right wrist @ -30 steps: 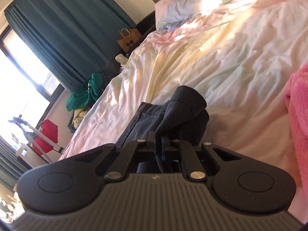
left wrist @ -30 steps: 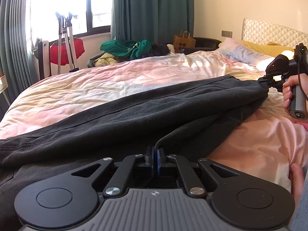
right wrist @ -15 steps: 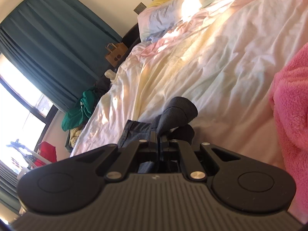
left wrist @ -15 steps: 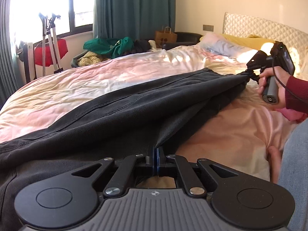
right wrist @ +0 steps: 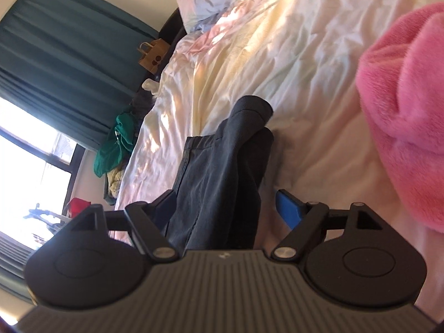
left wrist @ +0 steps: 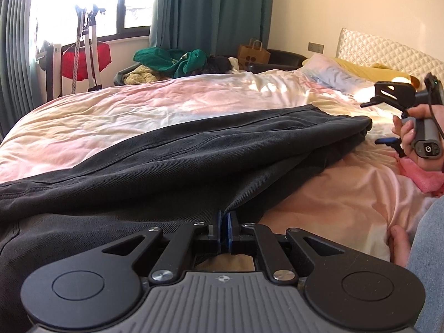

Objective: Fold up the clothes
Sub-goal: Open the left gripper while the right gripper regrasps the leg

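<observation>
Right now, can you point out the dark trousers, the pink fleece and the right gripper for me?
dark trousers [left wrist: 222, 149], left wrist view, on the upper leg panel below the side seam.
pink fleece [right wrist: 402, 88], right wrist view, on the middle of its fluffy bulge.
right gripper [left wrist: 380, 122], left wrist view, midway between its open fingertips.

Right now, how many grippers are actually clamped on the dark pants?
1. The left gripper is shut on the dark pants at their near edge. The right gripper is open, its fingers spread around the far end.
</observation>
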The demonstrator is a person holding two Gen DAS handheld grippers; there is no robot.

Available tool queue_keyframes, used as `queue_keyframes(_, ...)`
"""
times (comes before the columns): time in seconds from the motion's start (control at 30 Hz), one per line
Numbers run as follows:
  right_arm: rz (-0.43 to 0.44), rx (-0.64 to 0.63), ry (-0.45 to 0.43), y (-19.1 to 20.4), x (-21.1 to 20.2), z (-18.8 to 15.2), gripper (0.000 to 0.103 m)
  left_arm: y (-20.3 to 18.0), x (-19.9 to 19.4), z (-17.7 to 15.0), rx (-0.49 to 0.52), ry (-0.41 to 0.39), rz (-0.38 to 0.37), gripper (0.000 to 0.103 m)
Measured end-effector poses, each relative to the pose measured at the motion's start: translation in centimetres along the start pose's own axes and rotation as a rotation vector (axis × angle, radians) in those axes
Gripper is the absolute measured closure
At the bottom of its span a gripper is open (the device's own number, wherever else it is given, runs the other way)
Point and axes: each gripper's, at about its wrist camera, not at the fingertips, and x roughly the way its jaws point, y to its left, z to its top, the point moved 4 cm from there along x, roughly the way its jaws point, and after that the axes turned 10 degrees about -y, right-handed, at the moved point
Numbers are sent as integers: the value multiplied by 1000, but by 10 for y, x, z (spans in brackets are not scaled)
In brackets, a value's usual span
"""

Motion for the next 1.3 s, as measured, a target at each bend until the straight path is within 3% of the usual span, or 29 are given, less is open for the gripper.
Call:
queue_keyframes(0.13, 17, 113, 107, -13, 16, -8, 15, 2, 1, 0, -17, 4, 5, 97)
queue_keyframes(0.3, 116, 251, 282, -18, 57, -26, 15, 3, 6, -2, -32, 18, 11, 96)
queue_keyframes(0.43, 179, 180, 255, -12, 82, -23, 14, 5, 10, -3, -40, 27, 12, 96)
queue_keyframes(0.5, 191, 146, 198, -10, 84, -20, 17, 5, 5, 1, -56, 3, 4, 96)
queue_keyframes(0.6, 185, 63, 138, -4, 83, -17, 61, 7, -2, 7, -80, -37, -9, 95)
queue_keyframes(0.63, 180, 27, 124, -2, 83, -17, 83, 7, -4, 9, -88, -50, -13, 94)
queue_keyframes(0.83, 164, -79, 85, 7, 78, -18, 88, 11, -21, 24, -131, -136, -32, 62)
queue_keyframes(0.97, 161, -108, 65, 11, 75, -19, 88, 29, -27, 36, -141, -176, 60, 45)
queue_keyframes(1.07, 161, -126, 50, 11, 72, -17, 89, 57, -16, 37, -167, -154, 233, 37)
queue_keyframes(1.2, 161, -183, 29, 16, 68, -17, 89, 92, 4, 25, -194, -66, 411, 37)
queue_keyframes(1.3, 169, -224, 7, 23, 62, -15, 89, 105, 14, 11, -224, 7, 450, 37)
